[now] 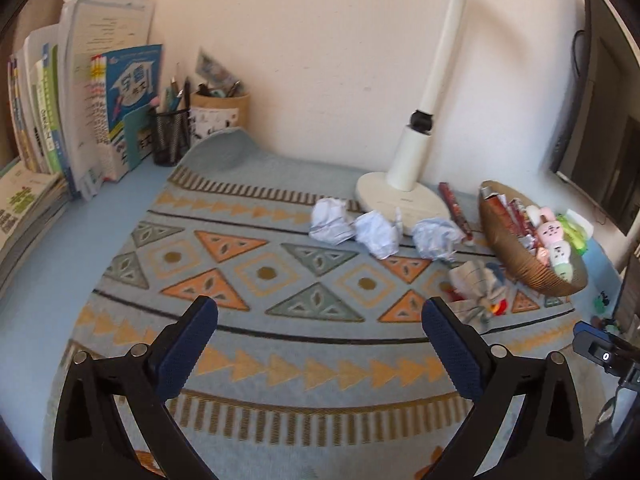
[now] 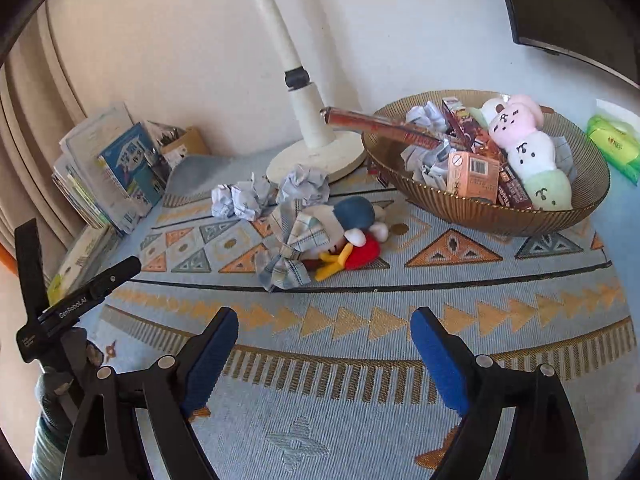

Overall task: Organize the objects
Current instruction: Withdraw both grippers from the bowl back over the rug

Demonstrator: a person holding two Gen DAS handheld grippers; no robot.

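Three crumpled paper balls (image 1: pixel 378 234) (image 2: pixel 252 200) lie on the patterned mat by the lamp base. To their right, a small plush toy (image 2: pixel 352 232) (image 1: pixel 476 292) rests on its side, tangled with a plaid cloth (image 2: pixel 296 236). A brown ribbed bowl (image 2: pixel 500 216) (image 1: pixel 504 240) holds snack boxes, paper and a pink, white and green plush (image 2: pixel 524 148). A long red wrapped stick (image 2: pixel 384 124) leans over its rim. My left gripper (image 1: pixel 320 308) is open over bare mat. My right gripper (image 2: pixel 324 316) is open too, short of the toy, with nothing between its fingers.
A white desk lamp (image 1: pixel 384 196) (image 2: pixel 312 160) stands against the wall. Books (image 1: pixel 100 100) and two pen holders (image 1: pixel 172 136) fill the back left corner. A dark monitor (image 1: pixel 600 120) stands at the right, and a green pack (image 2: pixel 612 140) lies beyond the bowl.
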